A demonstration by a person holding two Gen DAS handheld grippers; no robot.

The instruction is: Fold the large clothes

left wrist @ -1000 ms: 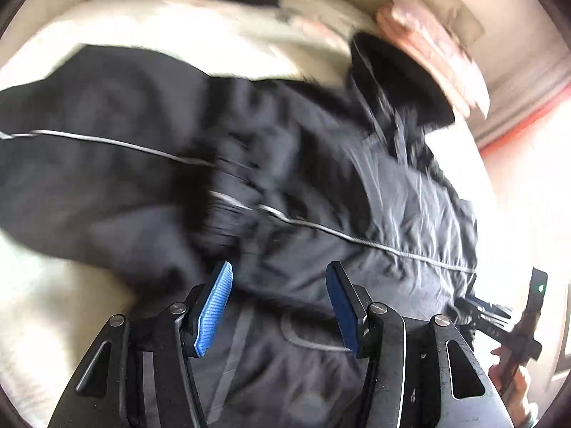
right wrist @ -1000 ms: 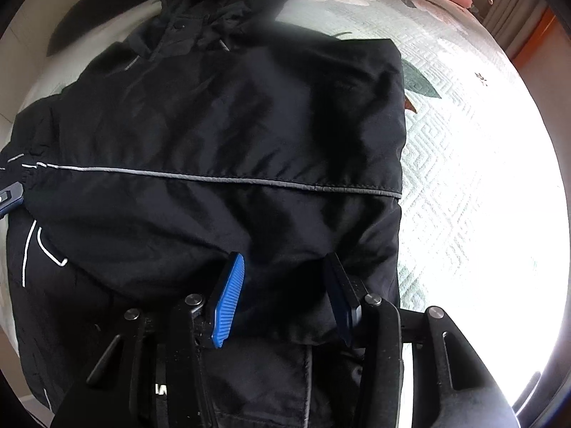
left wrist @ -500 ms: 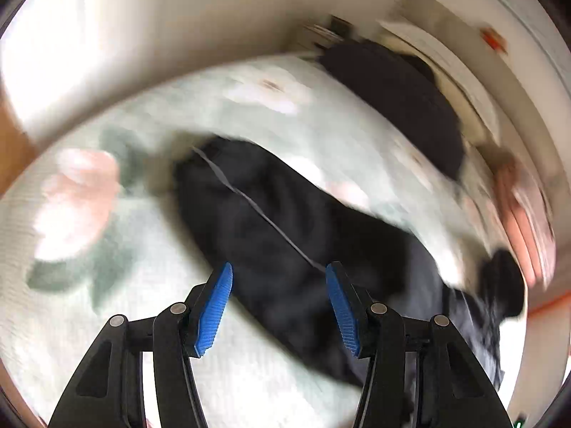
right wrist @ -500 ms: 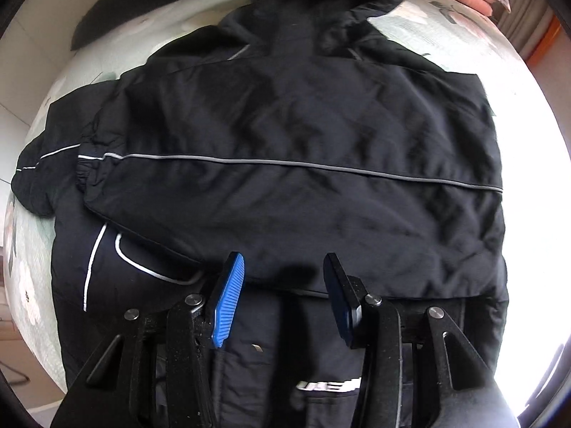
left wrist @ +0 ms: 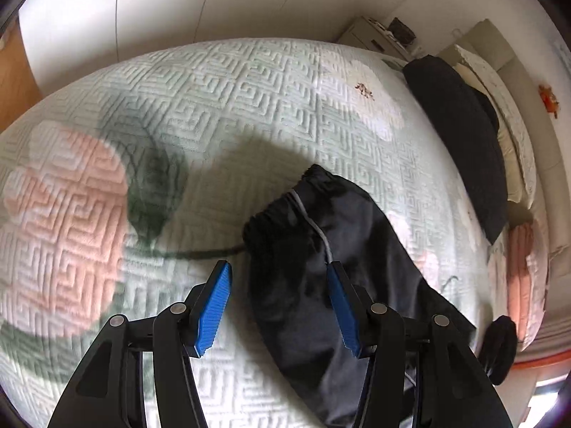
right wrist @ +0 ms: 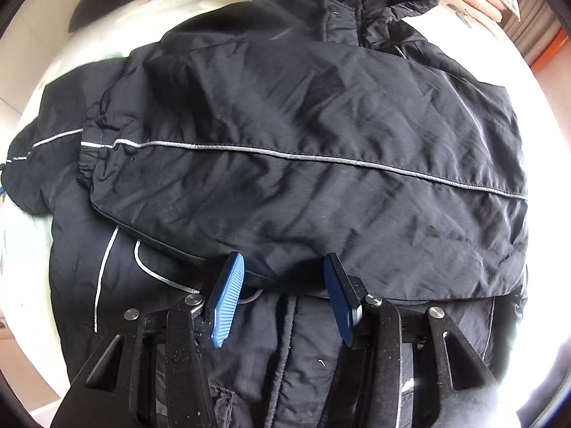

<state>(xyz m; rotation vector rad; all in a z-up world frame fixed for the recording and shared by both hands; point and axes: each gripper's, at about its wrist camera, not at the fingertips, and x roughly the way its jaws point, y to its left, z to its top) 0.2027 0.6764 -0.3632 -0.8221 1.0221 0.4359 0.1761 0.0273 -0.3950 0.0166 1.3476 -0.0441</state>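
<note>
A large black jacket (right wrist: 303,185) with thin grey piping lies on a bed. One sleeve is folded across its chest. In the left wrist view the other sleeve (left wrist: 321,260) stretches out over the quilt, its elastic cuff (left wrist: 282,207) toward the far side. My left gripper (left wrist: 278,306) is open and empty, its jaws astride this sleeve just behind the cuff. My right gripper (right wrist: 282,299) is open and empty, over the jacket's front at the lower edge of the folded sleeve.
The bed has a pale green quilt (left wrist: 214,107) with pink and white flowers. Another dark garment (left wrist: 464,142) lies at the head of the bed, next to folded pink bedding (left wrist: 524,274). A white wall (left wrist: 214,3) and a small cabinet (left wrist: 374,35) stand beyond the bed.
My left gripper has swung away from the jacket's body out to the free sleeve and now hovers over its cuff end. The right gripper has backed off slightly; the folded sleeve lies flat.
</note>
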